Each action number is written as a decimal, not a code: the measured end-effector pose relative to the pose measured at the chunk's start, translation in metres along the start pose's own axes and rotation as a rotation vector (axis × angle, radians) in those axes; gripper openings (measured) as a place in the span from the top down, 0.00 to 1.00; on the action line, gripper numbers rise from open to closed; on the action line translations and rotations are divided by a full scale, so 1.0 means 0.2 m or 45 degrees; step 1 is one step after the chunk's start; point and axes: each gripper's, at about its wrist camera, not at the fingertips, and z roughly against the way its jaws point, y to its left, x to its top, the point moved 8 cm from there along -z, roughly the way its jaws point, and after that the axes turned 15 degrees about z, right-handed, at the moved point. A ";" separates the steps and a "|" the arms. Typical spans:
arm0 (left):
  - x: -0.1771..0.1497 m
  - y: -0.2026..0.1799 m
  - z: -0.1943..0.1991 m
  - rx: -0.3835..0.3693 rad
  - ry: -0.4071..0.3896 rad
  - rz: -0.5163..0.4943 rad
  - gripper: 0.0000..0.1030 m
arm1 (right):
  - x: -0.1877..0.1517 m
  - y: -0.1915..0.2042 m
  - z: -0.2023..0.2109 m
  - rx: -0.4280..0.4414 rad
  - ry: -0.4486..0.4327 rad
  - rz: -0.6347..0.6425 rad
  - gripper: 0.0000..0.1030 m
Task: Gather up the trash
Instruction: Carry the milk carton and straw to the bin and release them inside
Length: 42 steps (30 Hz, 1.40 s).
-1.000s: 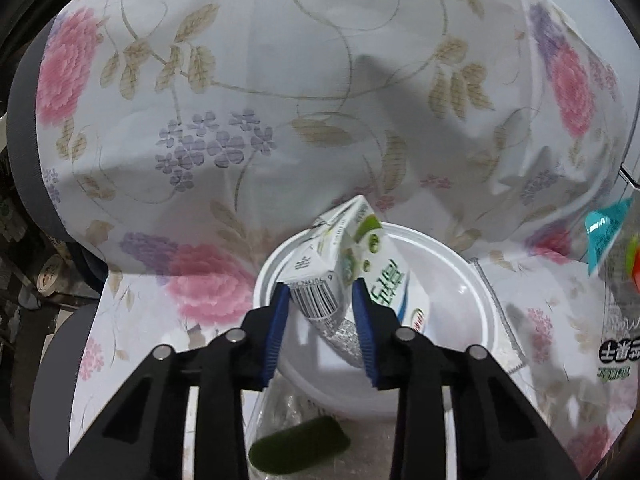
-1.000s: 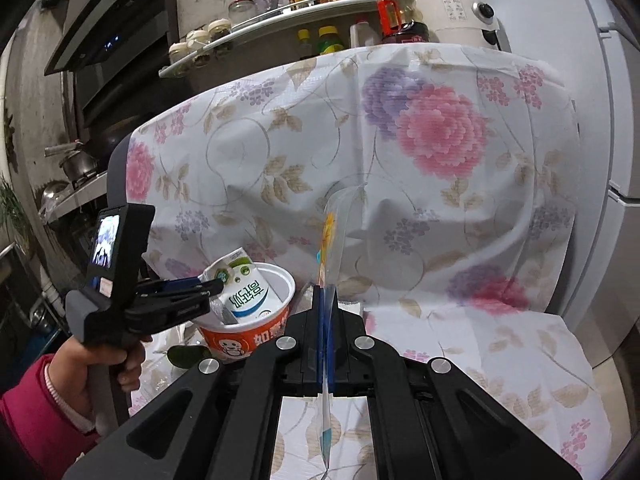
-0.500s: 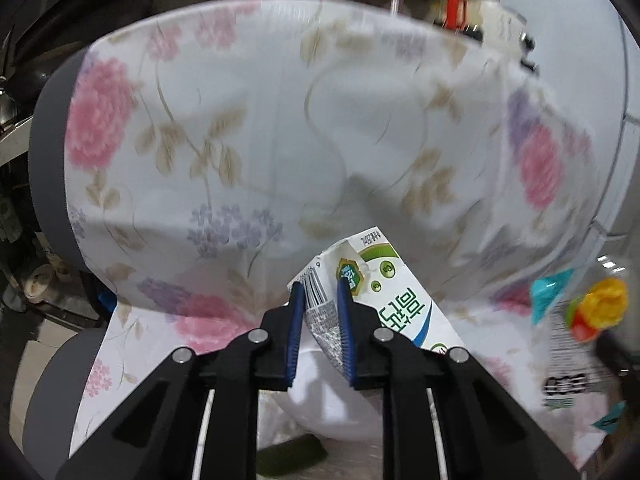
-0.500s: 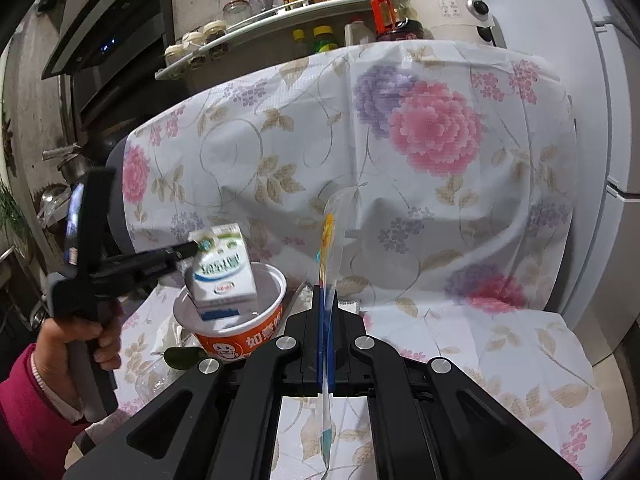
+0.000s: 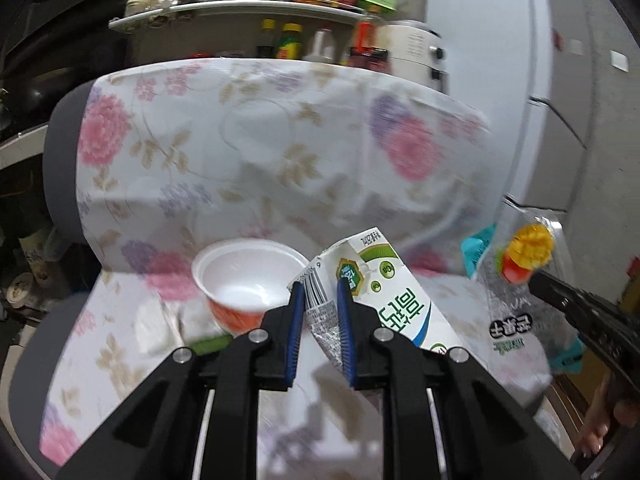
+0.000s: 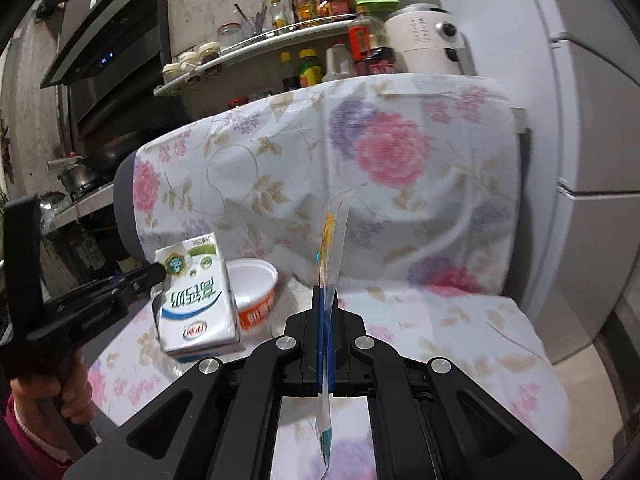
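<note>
I have the carton (image 5: 384,300) clamped in my left gripper (image 5: 320,300), a wrapper (image 6: 334,240) in my right gripper (image 6: 326,308); the bowl (image 5: 248,276), far left, is left.

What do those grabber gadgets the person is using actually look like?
Each is black plastic. The left gripper has two angular fingers lined with ribbed blue pads and dotted with round silver bolt heads. The right gripper looks the same. From the right wrist view, the left one has a pistol-style handle, and the hand on it wears a pink sleeve.
</note>
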 end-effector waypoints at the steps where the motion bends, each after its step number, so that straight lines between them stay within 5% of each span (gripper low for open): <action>1: -0.05 -0.03 0.02 -0.018 0.008 -0.007 0.85 | -0.04 -0.02 0.06 -0.015 0.013 -0.008 0.99; 23: -1.00 -0.86 0.27 -0.446 0.264 -0.386 0.85 | -0.94 -0.53 1.13 -0.547 0.193 -0.277 0.99; 31: -1.20 -1.17 0.18 -0.603 0.413 -0.546 0.85 | -1.16 -0.69 1.23 -0.630 0.256 -0.393 0.98; 42: -1.44 -1.46 0.01 -0.679 0.596 -0.627 0.84 | -1.45 -0.89 1.23 -0.658 0.370 -0.562 0.94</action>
